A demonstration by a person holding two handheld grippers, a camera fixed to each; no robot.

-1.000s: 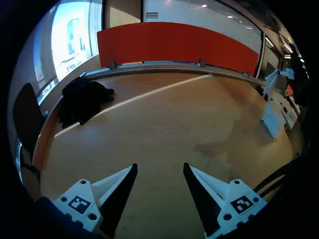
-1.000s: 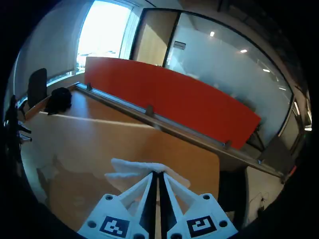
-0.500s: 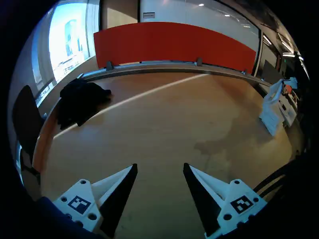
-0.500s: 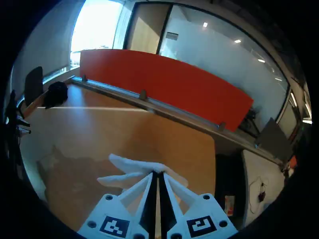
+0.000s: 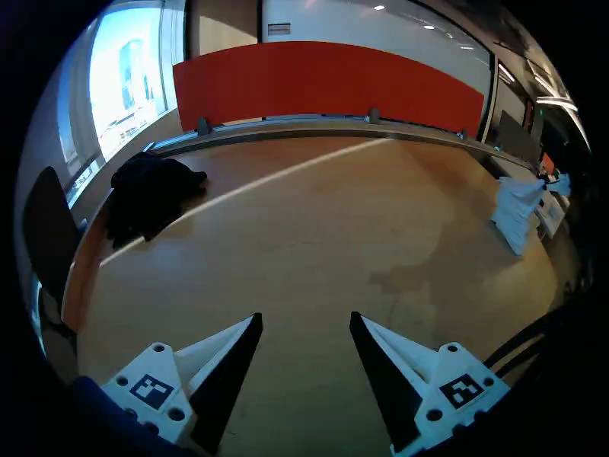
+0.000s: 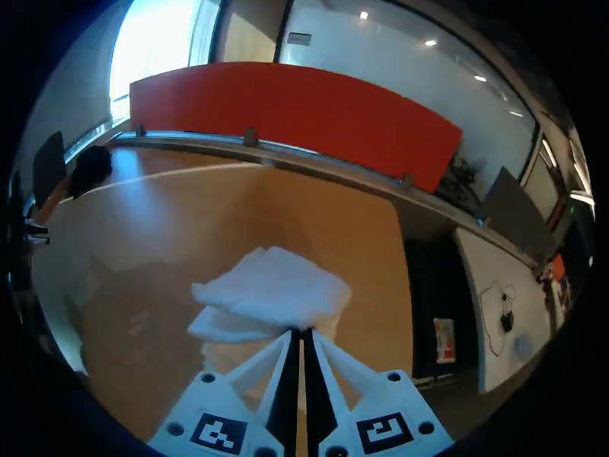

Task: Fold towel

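A white towel point(image 6: 266, 297), folded into a thick wad, hangs from my right gripper point(image 6: 302, 335), whose fingers are shut on its near edge above the wooden table point(image 6: 190, 213). In the left gripper view the same towel point(image 5: 516, 212) shows far off at the right, near the table's edge. My left gripper point(image 5: 304, 324) stands open over the bare wooden table point(image 5: 320, 228) with nothing between its fingers.
A black bundle of cloth point(image 5: 148, 190) lies at the table's far left, also seen small as the black bundle point(image 6: 90, 166). An orange divider panel point(image 5: 327, 80) runs along the back edge. A dark chair point(image 5: 49, 228) stands at the left. The table's right edge drops to the floor point(image 6: 434, 305).
My right gripper has swung to the right and tipped downward with the towel, which now spreads out flatter in front of it. The left gripper has barely moved.
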